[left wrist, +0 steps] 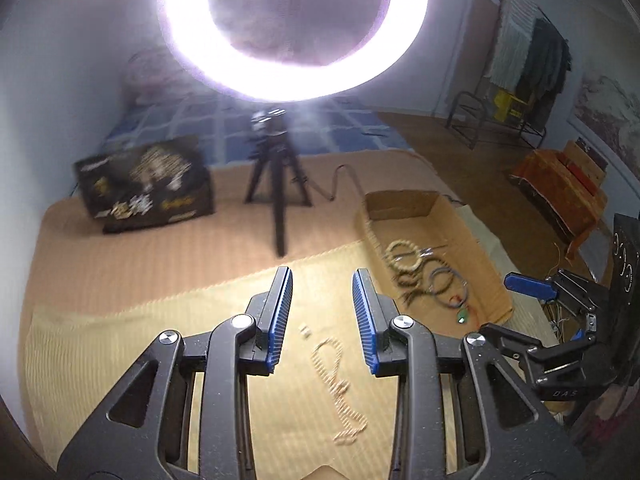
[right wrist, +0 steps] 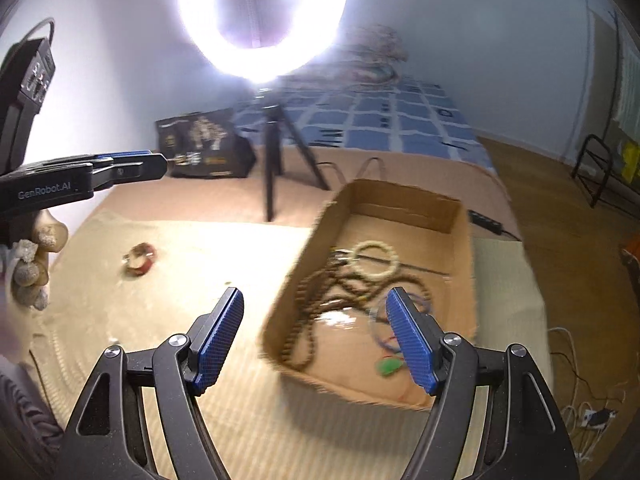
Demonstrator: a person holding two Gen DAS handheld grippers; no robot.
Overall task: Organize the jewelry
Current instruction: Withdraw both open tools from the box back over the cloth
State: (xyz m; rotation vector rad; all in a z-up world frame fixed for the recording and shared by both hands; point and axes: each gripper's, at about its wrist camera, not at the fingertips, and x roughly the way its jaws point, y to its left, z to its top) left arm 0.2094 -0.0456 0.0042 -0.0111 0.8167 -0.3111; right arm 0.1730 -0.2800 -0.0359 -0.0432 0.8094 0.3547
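Beige chain (left wrist: 340,384) lies low in frame between the left gripper's (left wrist: 322,316) wide, empty jaws; it blends with the mat (left wrist: 120,340), so a grab may miss.

The ring light (left wrist: 292,28) burns out to pure white and its top is cut off by the frame in both views. The print on the black box (left wrist: 146,184) is smeared beyond reading. In the right wrist view the cardboard box (right wrist: 460,240) and the dark bead strand (right wrist: 320,300) blur, and one blue pad (right wrist: 410,340) hides part of the blue ring (right wrist: 376,320).
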